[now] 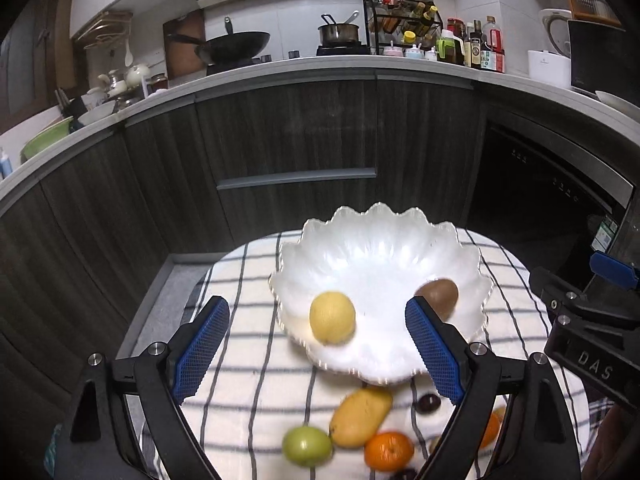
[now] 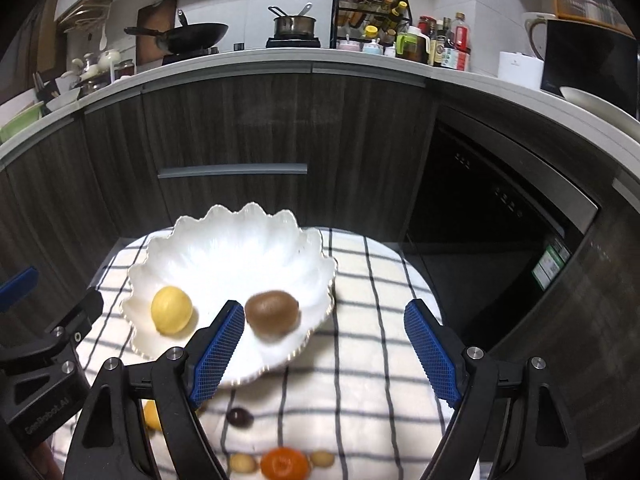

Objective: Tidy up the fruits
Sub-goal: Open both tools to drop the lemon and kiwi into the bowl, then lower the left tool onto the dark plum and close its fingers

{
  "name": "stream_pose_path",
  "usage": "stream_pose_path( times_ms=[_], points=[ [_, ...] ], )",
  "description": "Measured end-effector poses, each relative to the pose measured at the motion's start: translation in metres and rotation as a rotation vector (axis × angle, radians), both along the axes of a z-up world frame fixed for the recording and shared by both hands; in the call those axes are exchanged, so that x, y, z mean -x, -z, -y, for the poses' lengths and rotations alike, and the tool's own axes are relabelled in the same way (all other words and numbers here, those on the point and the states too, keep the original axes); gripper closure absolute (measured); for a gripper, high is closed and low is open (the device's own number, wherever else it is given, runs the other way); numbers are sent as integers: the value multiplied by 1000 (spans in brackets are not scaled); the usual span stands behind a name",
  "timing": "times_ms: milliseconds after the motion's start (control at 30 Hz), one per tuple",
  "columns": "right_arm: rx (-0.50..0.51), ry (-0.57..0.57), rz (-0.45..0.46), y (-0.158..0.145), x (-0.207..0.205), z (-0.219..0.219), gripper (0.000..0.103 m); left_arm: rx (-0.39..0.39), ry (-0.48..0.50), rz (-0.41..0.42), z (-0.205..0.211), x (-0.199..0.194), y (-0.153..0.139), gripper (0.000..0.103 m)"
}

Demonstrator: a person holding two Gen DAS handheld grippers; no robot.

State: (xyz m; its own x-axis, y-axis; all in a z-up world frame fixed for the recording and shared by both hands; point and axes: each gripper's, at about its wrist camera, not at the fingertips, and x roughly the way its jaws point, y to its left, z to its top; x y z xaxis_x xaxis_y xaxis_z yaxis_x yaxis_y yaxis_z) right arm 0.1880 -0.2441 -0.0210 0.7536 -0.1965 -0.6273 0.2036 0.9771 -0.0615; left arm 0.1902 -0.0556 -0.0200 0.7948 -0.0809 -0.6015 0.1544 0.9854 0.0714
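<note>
A white scalloped bowl stands on a checked cloth and holds a yellow lemon and a brown kiwi. My left gripper is open above the bowl's near rim, with nothing between its pads. My right gripper is open too, just right of the kiwi and empty. On the cloth in front of the bowl lie a mango, a green fruit, an orange and a dark plum.
The checked cloth covers a small round table that ends close behind the bowl. Dark kitchen cabinets and a built-in appliance stand beyond. The worktop above carries a wok, a pot and several bottles.
</note>
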Motion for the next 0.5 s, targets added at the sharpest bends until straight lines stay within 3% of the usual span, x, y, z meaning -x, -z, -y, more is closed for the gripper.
stream_pose_path(
  times_ms=[500],
  points=[
    [-22,-4,-65,31,60,-7,20,-15,-20,4,-12,68,23,13]
  ],
)
